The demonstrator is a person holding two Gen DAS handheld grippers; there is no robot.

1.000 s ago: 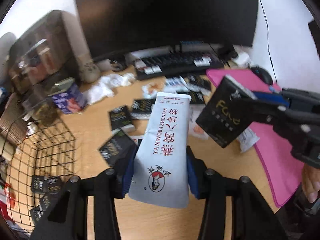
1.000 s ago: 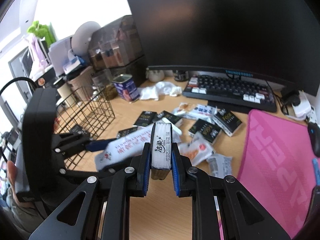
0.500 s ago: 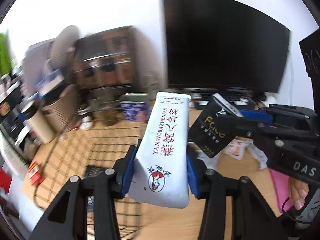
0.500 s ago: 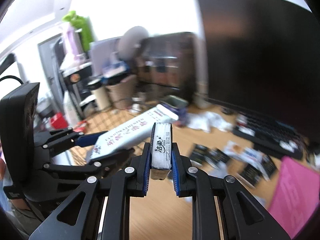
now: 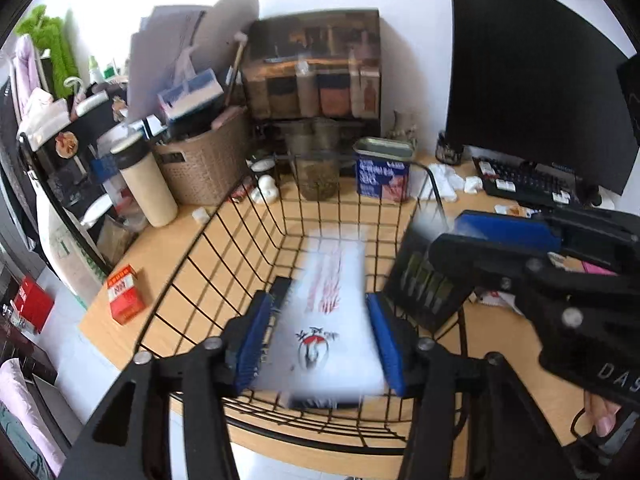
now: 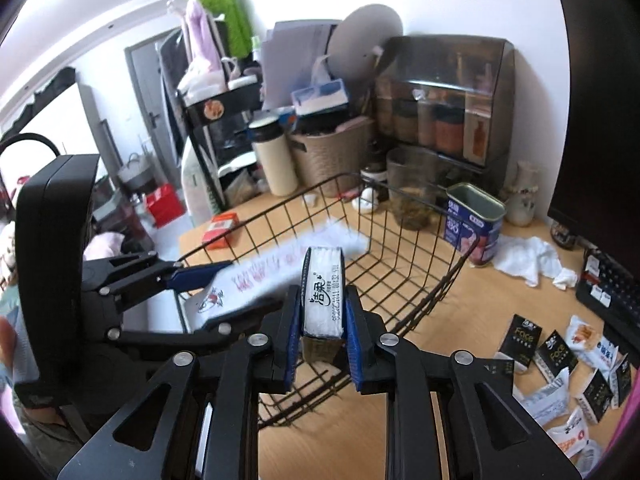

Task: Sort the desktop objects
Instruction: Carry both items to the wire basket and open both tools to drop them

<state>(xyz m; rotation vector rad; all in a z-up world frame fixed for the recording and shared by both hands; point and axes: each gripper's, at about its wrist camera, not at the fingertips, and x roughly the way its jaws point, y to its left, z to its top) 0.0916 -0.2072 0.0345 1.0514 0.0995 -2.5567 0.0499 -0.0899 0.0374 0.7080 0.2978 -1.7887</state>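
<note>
My left tool (image 5: 320,336) has its blue pads spread, and the white pouch (image 5: 324,312) is a blur between them, apparently loose, over the black wire basket (image 5: 224,248) on the counter (image 5: 160,248). My right tool (image 6: 322,312), just right of the left one, is clenched on a dark tissue pack (image 6: 323,292) held at the basket's near rim. Beyond the basket stand a blue tin (image 5: 382,172) and a woven bin (image 5: 204,164); far right of my right tool, more packets (image 6: 560,356) lie scattered before the keyboard (image 6: 616,292).
</note>
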